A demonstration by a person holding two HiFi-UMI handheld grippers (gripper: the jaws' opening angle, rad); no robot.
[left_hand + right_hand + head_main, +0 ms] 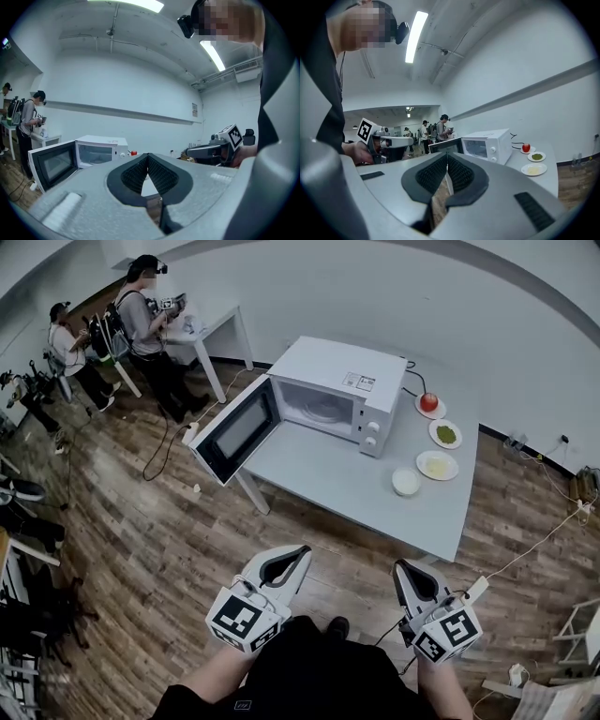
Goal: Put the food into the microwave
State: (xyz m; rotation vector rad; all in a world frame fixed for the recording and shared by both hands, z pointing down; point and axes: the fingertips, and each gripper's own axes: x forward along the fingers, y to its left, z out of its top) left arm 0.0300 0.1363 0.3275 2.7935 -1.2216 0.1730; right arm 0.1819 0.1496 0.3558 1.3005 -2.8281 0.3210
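grey table [347, 486] on wood floor [159, 549]; food [437, 465] beside open microwave [330, 390], well beyond left gripper [298, 557] and right gripper [406, 570], both closed, empty.

Microwave [337, 367] mouth open; door [236, 430] swung wide at left.

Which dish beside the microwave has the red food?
The farthest plate, nearest the wall. The middle plate holds green food, the near plate something pale yellow; the white bowl shows no red.

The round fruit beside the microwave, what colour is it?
The fruit is red, clearest in the head view.
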